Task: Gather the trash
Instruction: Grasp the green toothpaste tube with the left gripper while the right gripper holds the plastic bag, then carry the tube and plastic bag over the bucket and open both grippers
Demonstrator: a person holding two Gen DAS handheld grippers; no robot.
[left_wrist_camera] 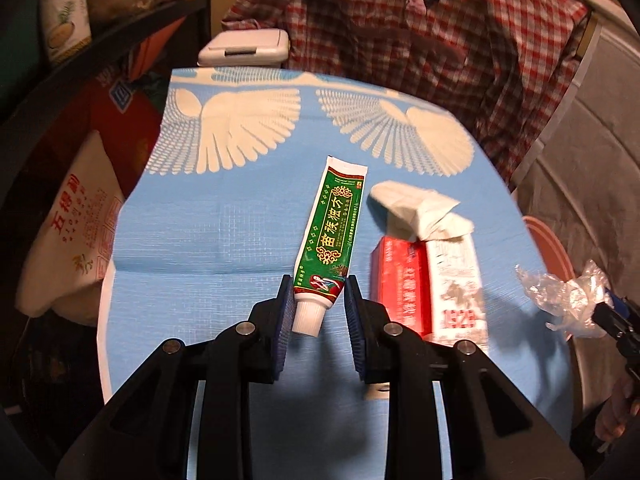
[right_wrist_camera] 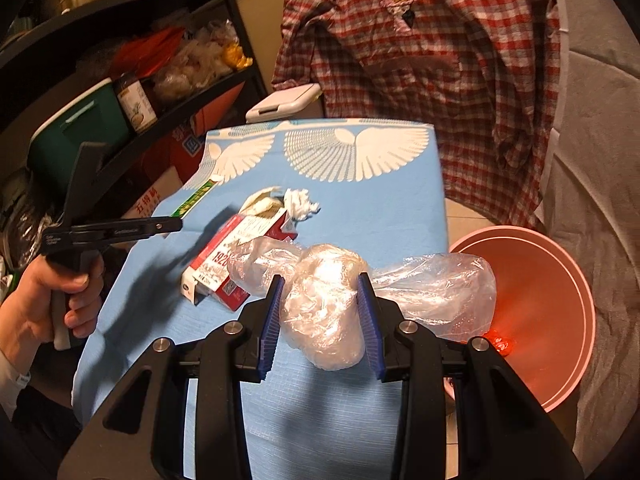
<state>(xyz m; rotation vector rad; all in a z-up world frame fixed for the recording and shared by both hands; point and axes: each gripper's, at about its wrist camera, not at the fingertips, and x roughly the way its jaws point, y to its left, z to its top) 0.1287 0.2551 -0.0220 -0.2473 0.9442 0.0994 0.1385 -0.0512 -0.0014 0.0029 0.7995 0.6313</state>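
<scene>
The left gripper [left_wrist_camera: 320, 292] is pointing steeply downward, its two blue-padded fingers [left_wrist_camera: 285, 312] clamping the capped end of a green ointment tube [left_wrist_camera: 330, 236], which is sticking out toward twelve o'clock from between them. In the right wrist view, the person's left hand [right_wrist_camera: 60, 292] is wrapping around that gripper's black handle at nine o'clock, fingers curling on the grip, a pale sleeve cuff showing at the wrist. The right gripper [right_wrist_camera: 320, 296] is angling downward too, its blue pads [right_wrist_camera: 370, 312] pressing on both sides of a crumpled clear plastic bag [right_wrist_camera: 332, 304] that is bulging out between them.
</scene>
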